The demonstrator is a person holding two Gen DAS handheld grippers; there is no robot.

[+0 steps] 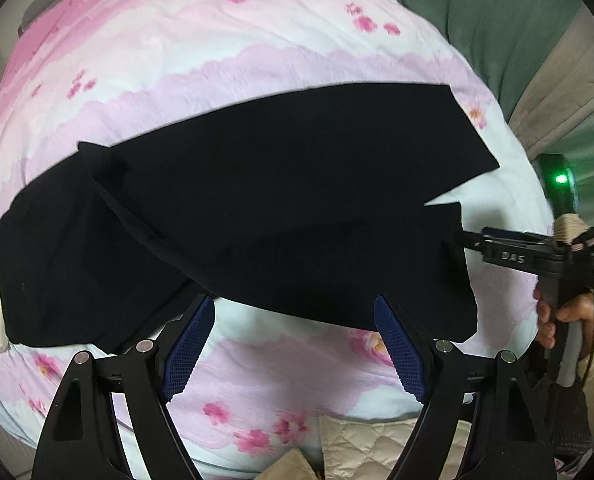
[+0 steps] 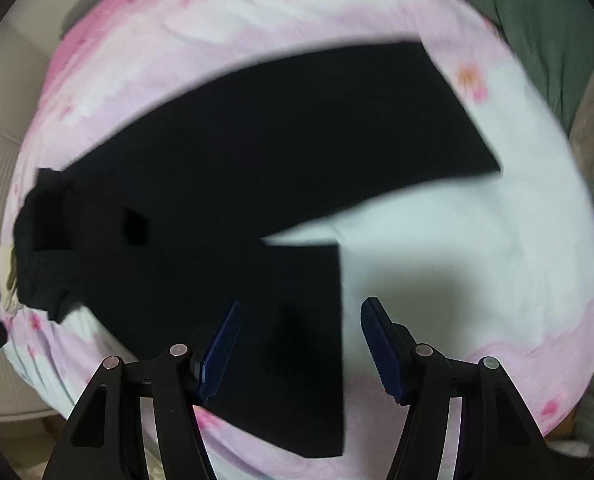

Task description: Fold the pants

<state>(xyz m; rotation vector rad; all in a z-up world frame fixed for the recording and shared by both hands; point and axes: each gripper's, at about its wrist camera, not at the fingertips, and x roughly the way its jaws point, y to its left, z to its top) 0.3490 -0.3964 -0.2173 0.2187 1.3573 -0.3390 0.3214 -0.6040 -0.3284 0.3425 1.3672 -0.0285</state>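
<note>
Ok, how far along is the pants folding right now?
Done: the black pants lie spread on the floral sheet, legs splayed apart. In hand: nothing is gripped; the left tool and right tool are both open by the near leg. Left: every fold, probably starting with one leg onto the other.

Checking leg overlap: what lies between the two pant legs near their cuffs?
Only bare pink floral bedding shows between the black pants' legs, clearest in the right wrist view.
</note>
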